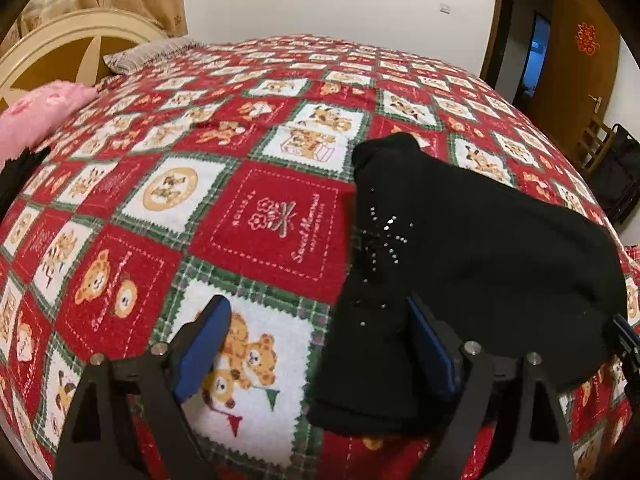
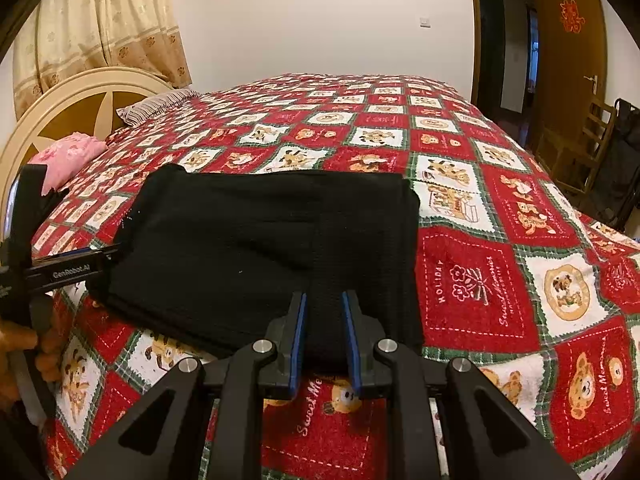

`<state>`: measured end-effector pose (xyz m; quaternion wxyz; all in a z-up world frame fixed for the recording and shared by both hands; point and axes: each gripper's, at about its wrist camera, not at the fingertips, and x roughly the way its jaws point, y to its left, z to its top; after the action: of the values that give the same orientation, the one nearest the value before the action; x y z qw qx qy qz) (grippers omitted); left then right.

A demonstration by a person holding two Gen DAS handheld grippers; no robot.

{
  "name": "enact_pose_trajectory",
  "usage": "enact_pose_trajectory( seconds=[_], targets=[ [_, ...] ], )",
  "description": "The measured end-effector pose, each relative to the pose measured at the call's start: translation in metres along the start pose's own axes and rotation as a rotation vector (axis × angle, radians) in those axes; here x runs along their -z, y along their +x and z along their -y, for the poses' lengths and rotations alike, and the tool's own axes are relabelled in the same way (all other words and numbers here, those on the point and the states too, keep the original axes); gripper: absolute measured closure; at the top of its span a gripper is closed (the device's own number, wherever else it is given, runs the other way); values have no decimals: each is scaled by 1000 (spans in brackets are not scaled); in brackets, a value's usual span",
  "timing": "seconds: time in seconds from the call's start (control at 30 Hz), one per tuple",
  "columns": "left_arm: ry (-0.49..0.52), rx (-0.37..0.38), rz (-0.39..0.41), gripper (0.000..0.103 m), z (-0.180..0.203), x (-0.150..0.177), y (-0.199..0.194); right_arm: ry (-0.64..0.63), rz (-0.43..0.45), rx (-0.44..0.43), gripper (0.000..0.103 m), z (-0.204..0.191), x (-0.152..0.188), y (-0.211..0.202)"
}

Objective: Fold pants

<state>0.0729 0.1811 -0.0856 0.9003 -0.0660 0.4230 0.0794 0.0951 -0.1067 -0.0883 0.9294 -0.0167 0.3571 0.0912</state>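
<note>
The black pants (image 2: 260, 240) lie folded into a thick rectangle on the red patterned bedspread (image 2: 480, 280). In the left wrist view the pants (image 1: 460, 248) show a rhinestone star and cover my right finger. My left gripper (image 1: 320, 340) is open wide, with the near end of the pants lying between its blue pads (image 1: 204, 344). My right gripper (image 2: 324, 320) is narrowly open over the near edge of the pants, with the fabric between its pads (image 2: 298, 340). The left gripper also shows in the right wrist view (image 2: 68, 264), at the pants' left edge.
A pink pillow (image 2: 68, 156) and a striped pillow (image 2: 156, 104) lie by the cream headboard (image 2: 80, 100) at the left. A wooden chair (image 2: 580, 148), a black bag (image 2: 624, 160) and a wooden door (image 2: 572, 40) stand to the right of the bed.
</note>
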Motion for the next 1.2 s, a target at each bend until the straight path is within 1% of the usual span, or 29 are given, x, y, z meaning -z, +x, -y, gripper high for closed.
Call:
enact_pose_trajectory(
  seconds=[0.17, 0.23, 0.3, 0.37, 0.43, 0.53, 0.6, 0.63, 0.7, 0.77, 0.8, 0.83, 0.87, 0.9, 0.93, 0.97, 1.0, 1.03, 1.1, 1.2],
  targets=[
    [10, -26, -18, 12, -4, 4, -21, -40, 7, 45, 83, -11, 4, -8],
    [-1, -3, -16, 12, -10, 2, -30, -40, 11, 47, 83, -12, 4, -10],
    [-46, 29, -4, 12, -24, -2, -36, -9, 17, 34, 83, -9, 4, -14],
    [-70, 26, 3, 12, -37, -5, -37, 48, 47, -7, 83, -6, 3, -24],
    [-77, 32, 9, 12, -47, -6, -37, 66, 56, -60, 83, -11, -1, -27],
    [-73, 114, 5, 12, -43, -4, -35, 12, 46, -138, 83, -36, -16, -21],
    [-52, 191, 9, 12, -30, -5, -32, -33, 32, -207, 83, -58, -31, -10],
    [-43, 212, 16, 13, -24, -6, -30, -43, 19, -248, 83, -68, -39, -3],
    [-44, 223, 7, 21, -15, -8, -18, -58, -15, -318, 83, -86, -56, 19],
    [-107, 290, -65, 55, -14, -9, 0, -63, -63, -391, 83, -102, -72, 44],
    [-151, 318, -77, 55, -15, -7, 5, -71, -81, -412, 83, -110, -80, 56],
    [-171, 319, -59, 56, -15, -6, 4, -85, -92, -410, 83, -117, -86, 68],
    [-165, 326, -52, 64, -13, -7, 4, -105, -101, -404, 83, -123, -92, 79],
    [-163, 333, -54, 66, -13, -7, 3, -123, -114, -420, 83, -130, -97, 92],
    [-178, 345, -57, 67, -15, -7, 4, -137, -139, -455, 83, -135, -101, 104],
    [-193, 352, -59, 68, -17, -6, 4, -149, -183, -482, 83, -142, -102, 118],
    [-207, 353, -60, 69, -18, -4, 5, -164, -222, -469, 85, -149, -101, 133],
    [-214, 338, -63, 72, -18, 0, 3, -177, -242, -441, 85, -156, -100, 146],
    [-219, 308, -60, 74, -15, 5, 1, -151, -250, -424, 86, -159, -105, 153],
    [-266, 302, -66, 74, -21, 10, -1, -69, -261, -426, 87, -156, -114, 164]
  ],
)
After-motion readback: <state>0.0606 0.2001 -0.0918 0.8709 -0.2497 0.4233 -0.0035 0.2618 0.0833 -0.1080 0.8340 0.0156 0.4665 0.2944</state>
